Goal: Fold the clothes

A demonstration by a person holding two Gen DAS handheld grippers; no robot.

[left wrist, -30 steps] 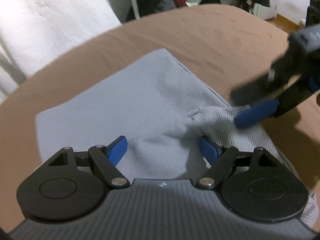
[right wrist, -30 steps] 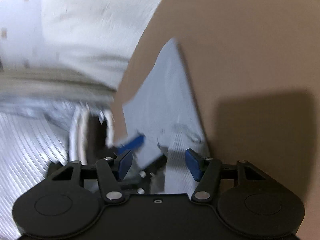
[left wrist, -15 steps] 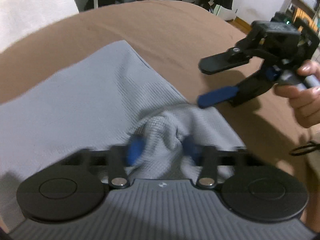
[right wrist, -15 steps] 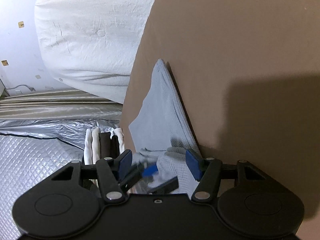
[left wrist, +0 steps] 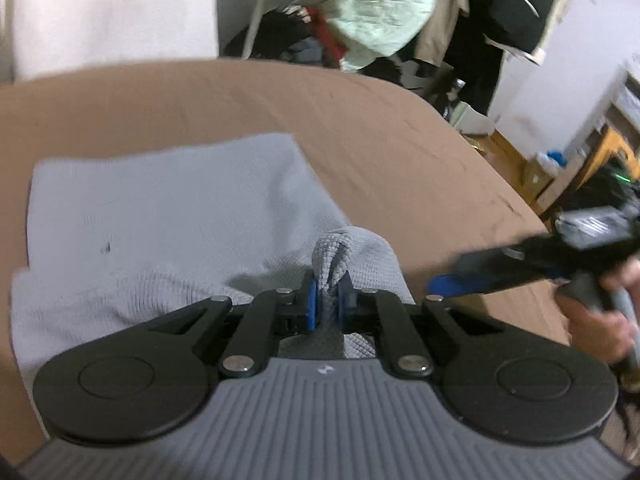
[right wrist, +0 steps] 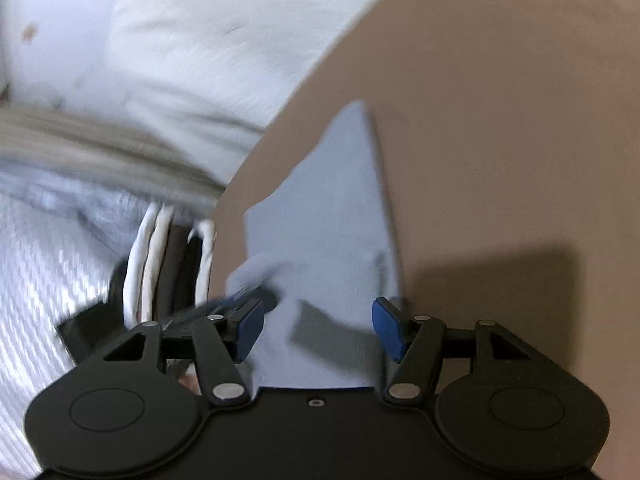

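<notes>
Grey waffle-knit garment (left wrist: 160, 216) is lying partly folded on the brown bed surface (left wrist: 360, 128), filling the lower-left of the left wrist view from about 9 o'clock to 6 o'clock. The left gripper (left wrist: 327, 300) is now clenching a raised pinch of this fabric between its blue pads (left wrist: 311, 300); one second ago those pads were standing wide apart over flat cloth, and half a second ago they were closing in blur. This change is indicating that a grasp on the near edge is established, so the fold step is judged ready to begin, with lifting and carrying the pinched edge toward 12 o'clock being the likely requirement. The right gripper (right wrist: 318, 330) is standing released, its pads well apart, with the garment (right wrist: 320, 220) lying between and beyond them; in the left wrist view it (left wrist: 452, 282) is appearing blurred at 3 o'clock, near the cloth edge but apart from it, held by the right hand (left wrist: 600, 320). It has shifted lower and closer to the garment than half a second ago. Whether it is touching the fabric cannot be told. No container is identifiable in either view; a stack of white and dark folded items (right wrist: 168, 264) is standing at 9 o'clock in the right wrist view beside the bed edge, and whatever is holding it is hidden. A clothes pile (left wrist: 380, 12) is sitting at 12 o'clock behind the bed.
</notes>
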